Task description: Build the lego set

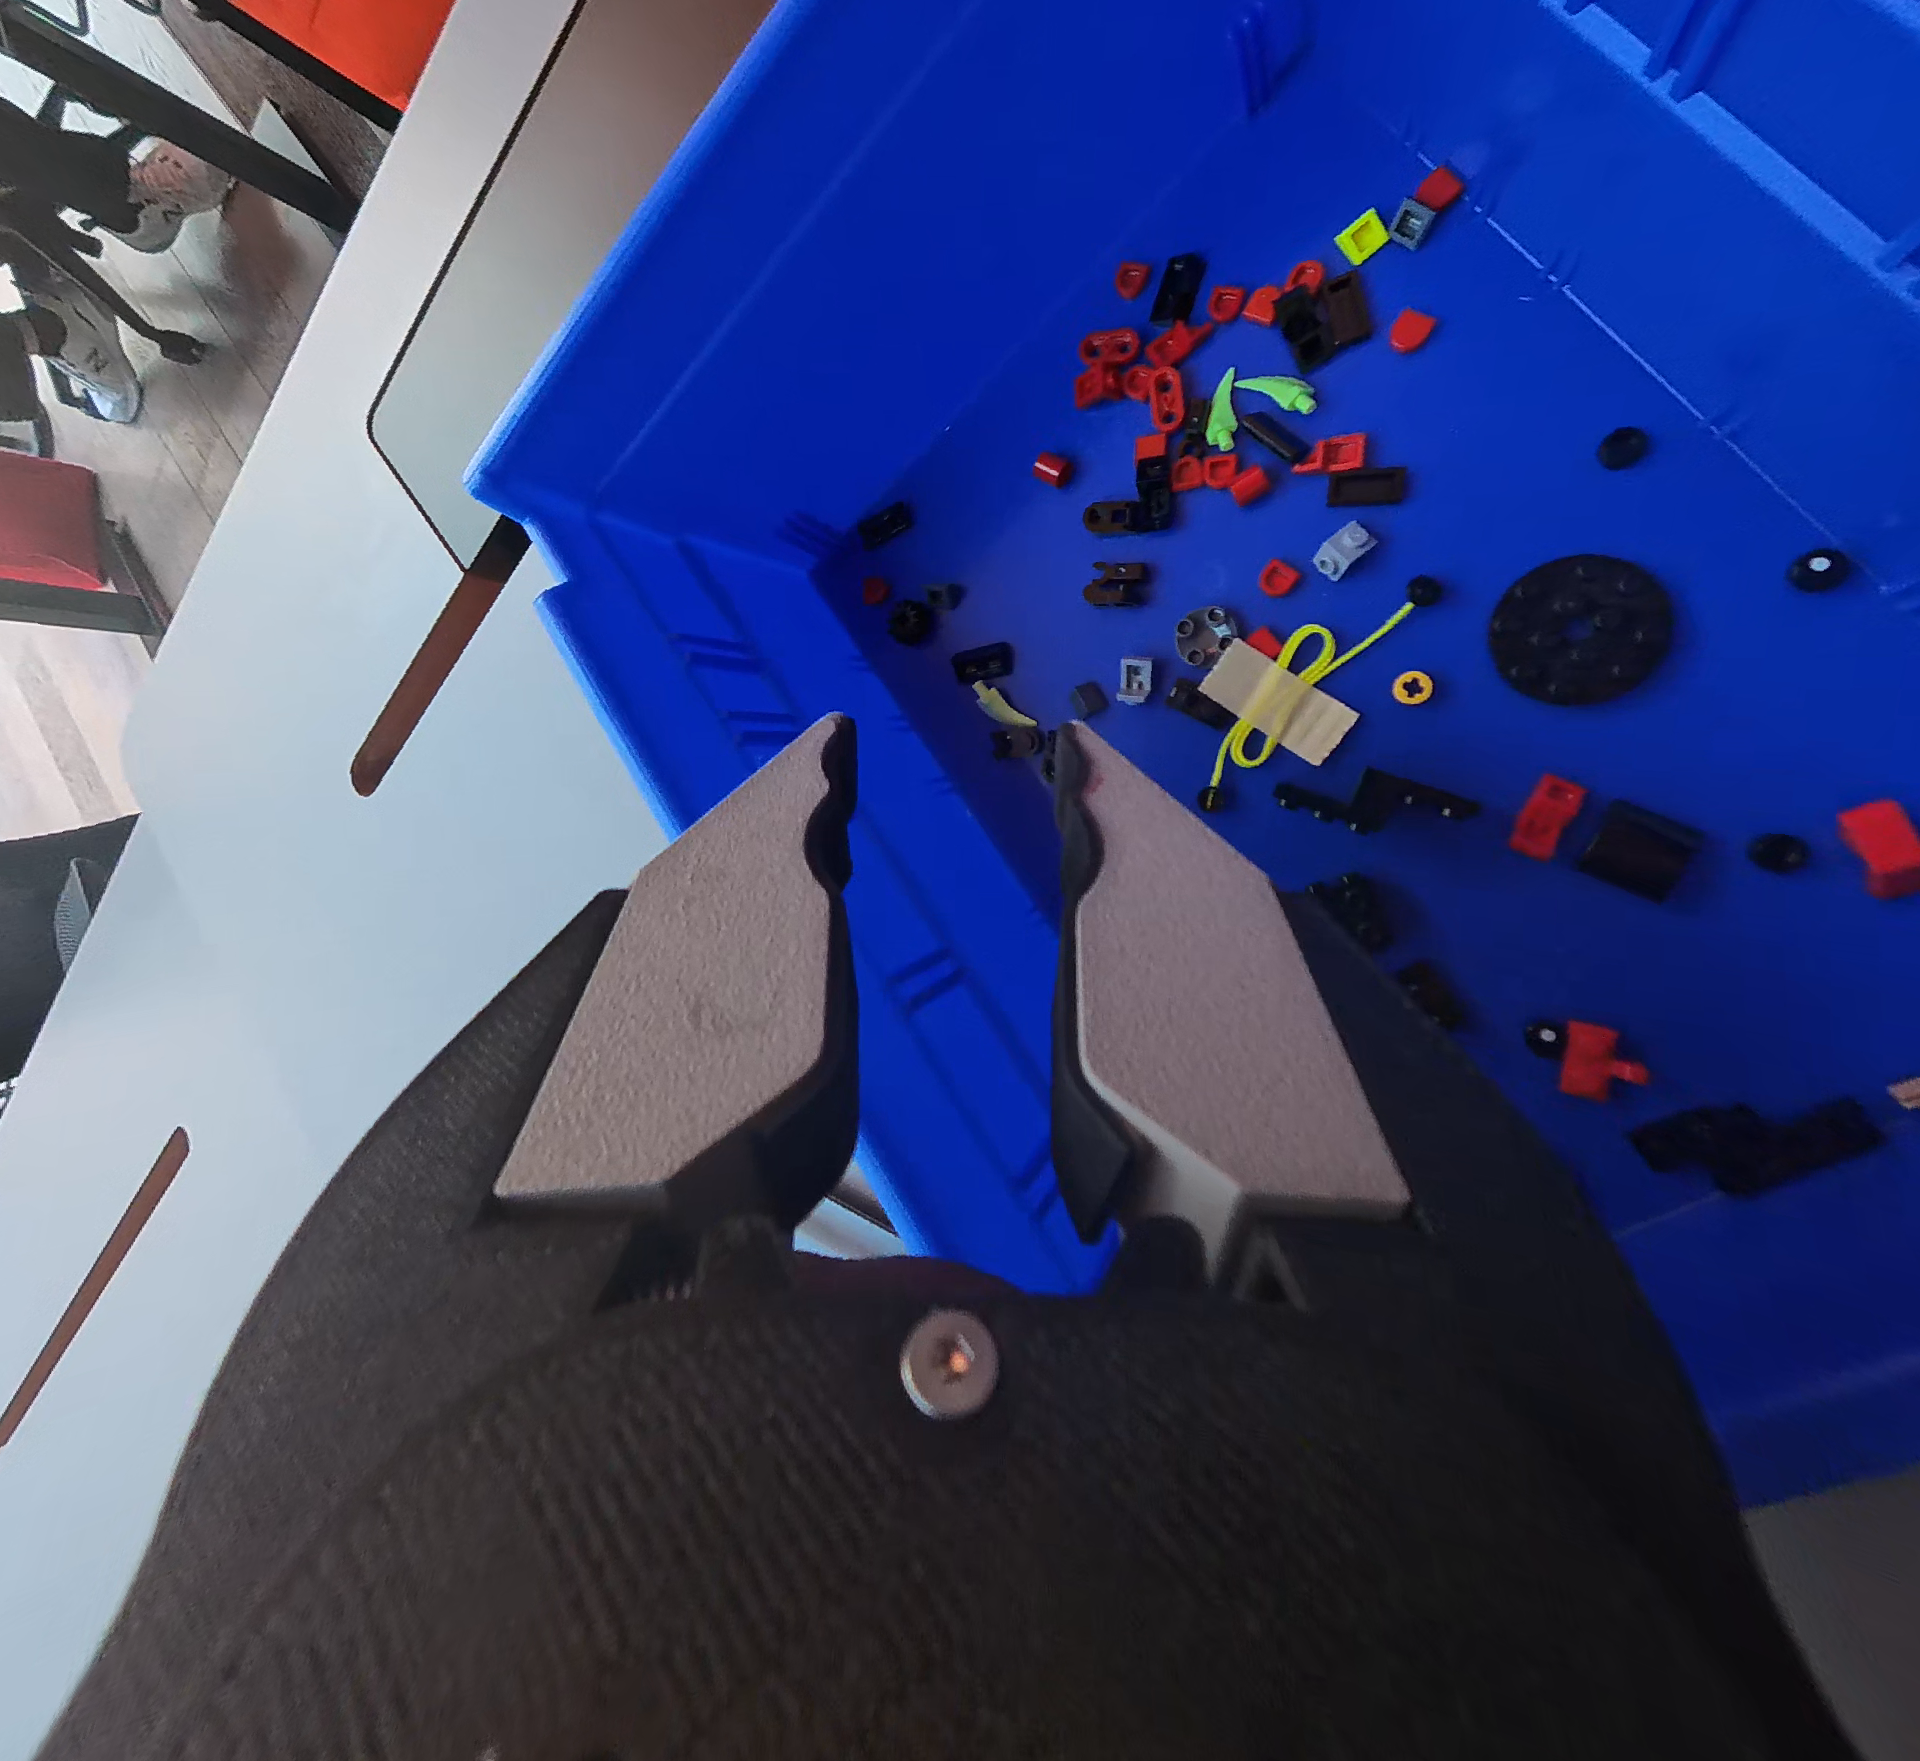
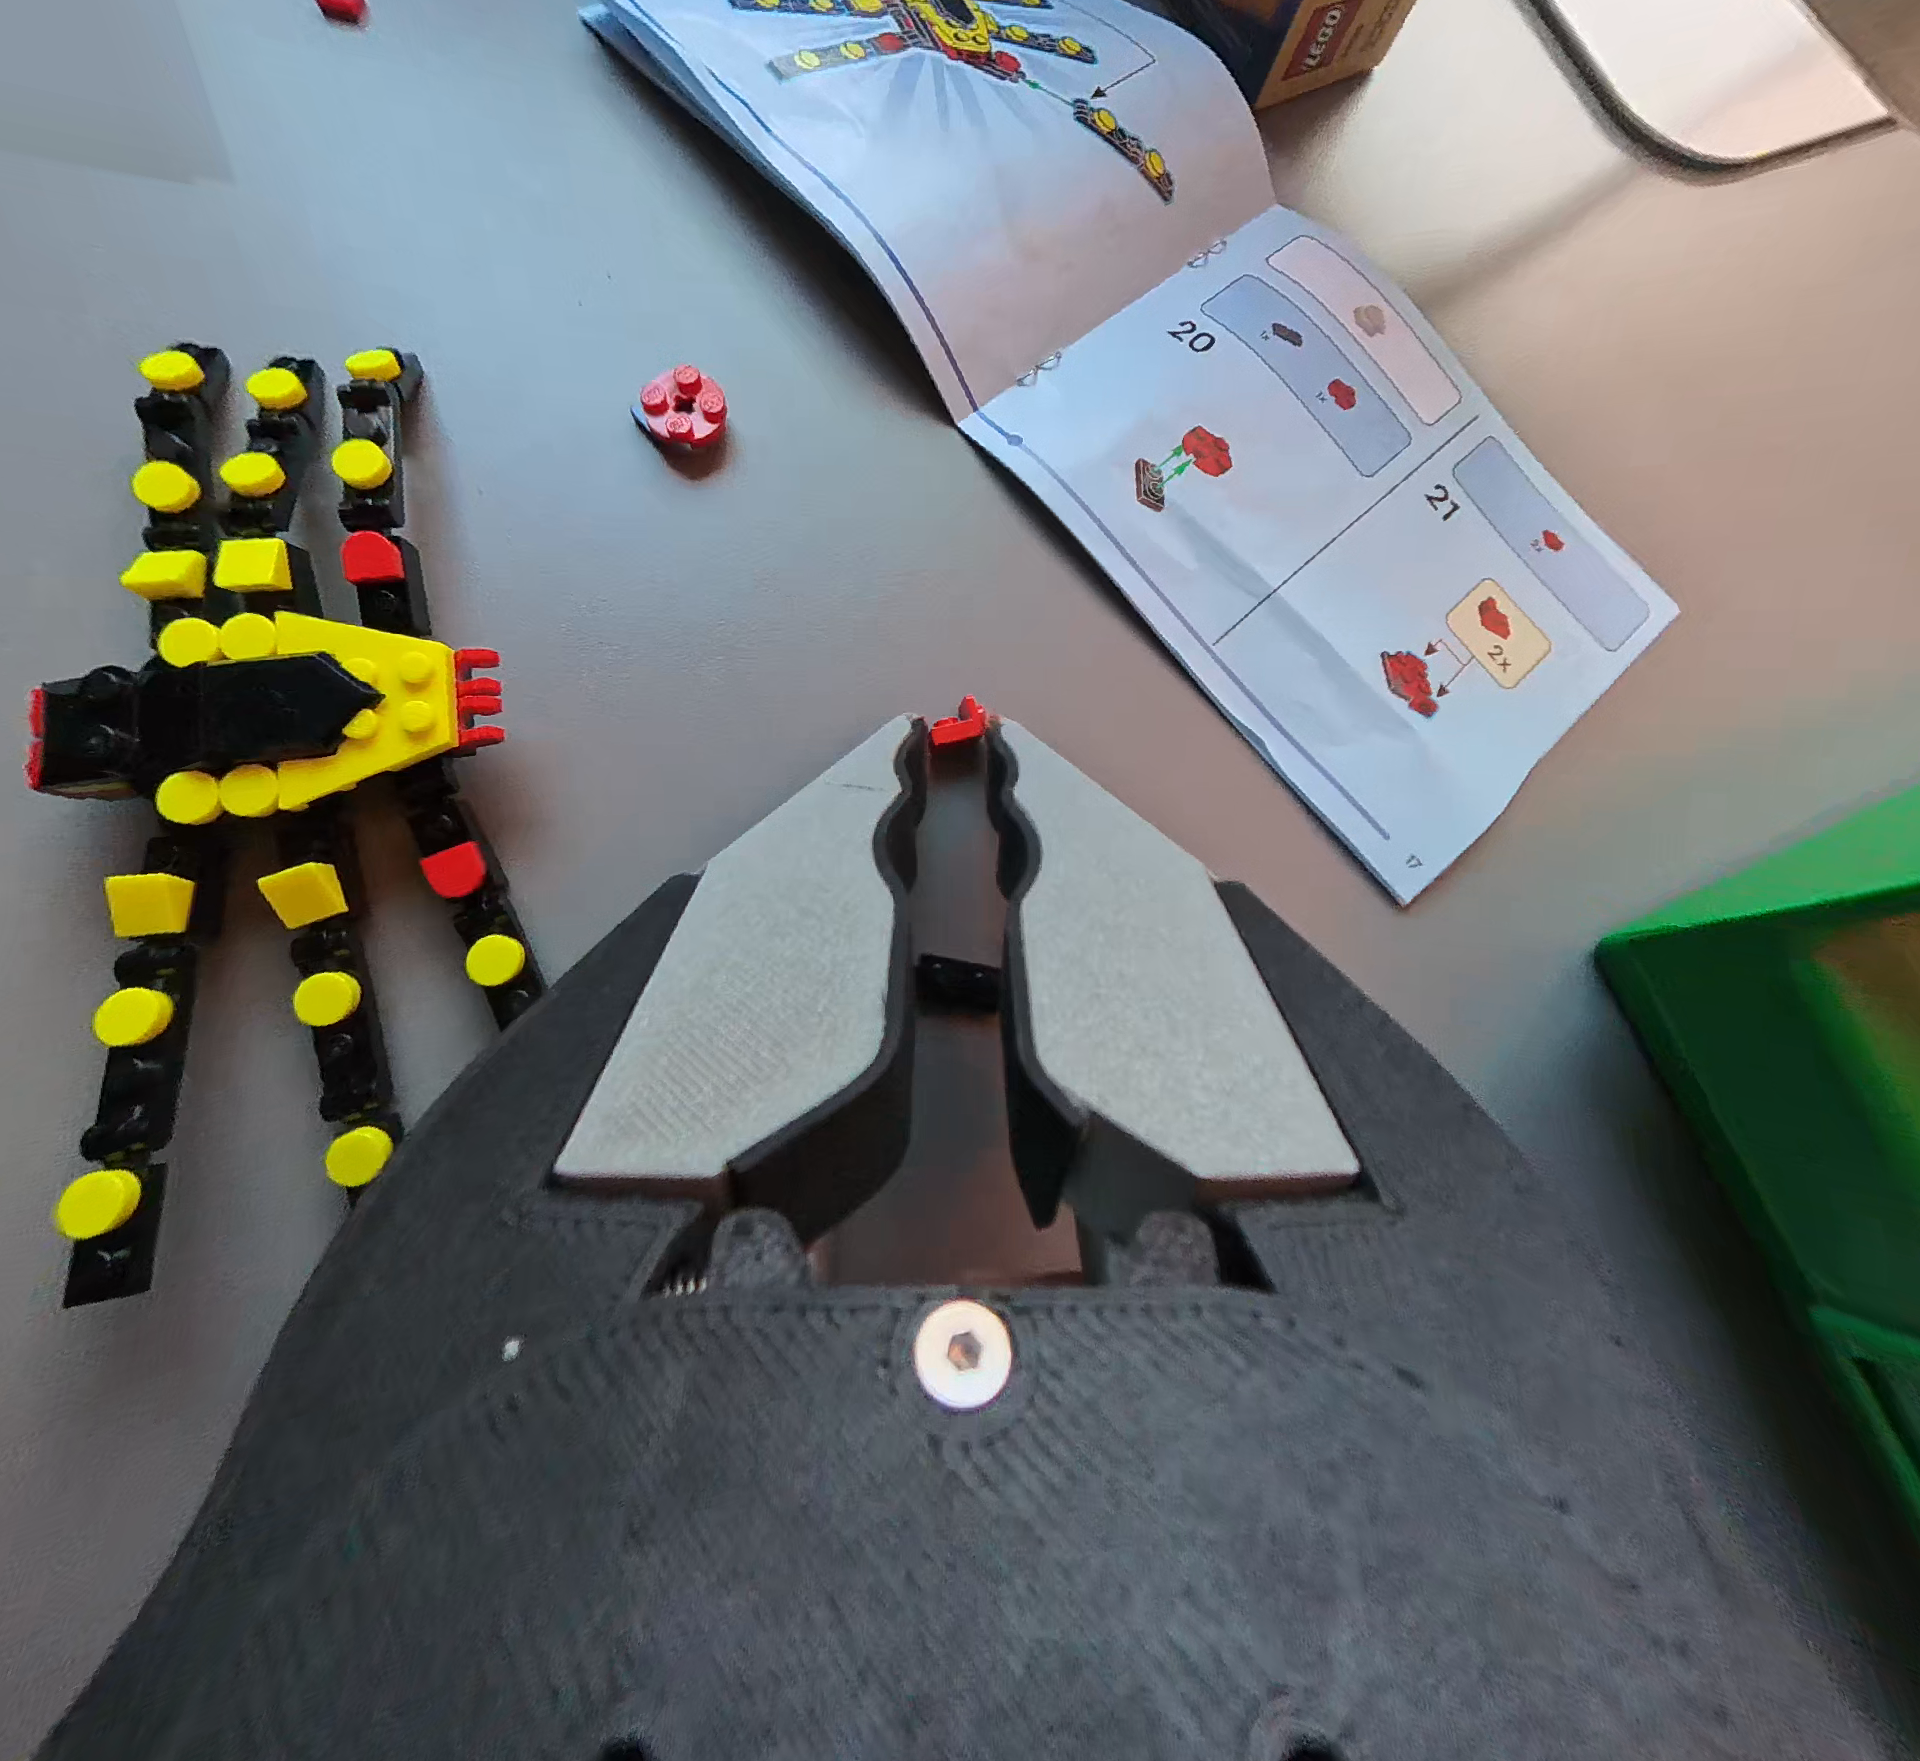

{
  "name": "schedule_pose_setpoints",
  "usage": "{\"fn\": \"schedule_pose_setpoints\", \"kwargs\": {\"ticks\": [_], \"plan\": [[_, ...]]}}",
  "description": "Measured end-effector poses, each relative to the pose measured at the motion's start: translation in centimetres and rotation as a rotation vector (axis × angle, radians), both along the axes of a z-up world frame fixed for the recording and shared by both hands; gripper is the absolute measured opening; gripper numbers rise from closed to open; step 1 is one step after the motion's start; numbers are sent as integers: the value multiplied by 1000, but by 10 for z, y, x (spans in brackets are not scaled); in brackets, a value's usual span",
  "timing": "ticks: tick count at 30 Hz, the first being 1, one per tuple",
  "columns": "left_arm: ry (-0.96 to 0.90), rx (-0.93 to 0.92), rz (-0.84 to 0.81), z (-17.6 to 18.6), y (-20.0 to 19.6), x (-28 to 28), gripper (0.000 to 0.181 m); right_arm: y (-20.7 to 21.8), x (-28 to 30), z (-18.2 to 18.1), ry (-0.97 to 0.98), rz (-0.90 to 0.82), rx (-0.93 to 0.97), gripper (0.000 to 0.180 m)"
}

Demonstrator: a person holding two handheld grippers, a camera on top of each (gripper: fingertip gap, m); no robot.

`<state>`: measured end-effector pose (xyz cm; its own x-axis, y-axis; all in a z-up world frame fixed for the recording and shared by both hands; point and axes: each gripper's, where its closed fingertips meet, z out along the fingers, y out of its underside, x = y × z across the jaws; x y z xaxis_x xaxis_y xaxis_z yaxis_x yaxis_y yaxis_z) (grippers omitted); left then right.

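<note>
Your black-and-yellow, many-legged lego model [image 2: 270, 724] lies largely built at the frame's left, your right gripper [image 2: 958, 732] pinches a tiny red piece [image 2: 958, 724], your left gripper [image 1: 951, 755] gapes empty over the blue plastic bin [image 1: 727, 340] of unused loose bricks [image 1: 1226, 402].

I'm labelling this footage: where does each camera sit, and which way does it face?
Left wrist view: rides the left tongs, open, looking down into a blue bin of loose pieces.
Right wrist view: rides the right tongs, shut on a small red piece, facing the half-built model and booklet.
Shared: nothing visibly.
</note>
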<state>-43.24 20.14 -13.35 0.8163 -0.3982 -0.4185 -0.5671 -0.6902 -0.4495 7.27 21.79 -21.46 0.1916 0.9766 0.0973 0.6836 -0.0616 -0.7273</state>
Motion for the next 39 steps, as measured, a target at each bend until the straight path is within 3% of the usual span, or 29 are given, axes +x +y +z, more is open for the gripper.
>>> {"fn": "schedule_pose_setpoints", "kwargs": {"ticks": [6,39], "plan": [[6,-10,2,-3,0,-2,35,5,3,14,128,-18,-106,8],[-25,6,-12,2,-1,4,36,0,3,-1,15,23,-47,8]]}}
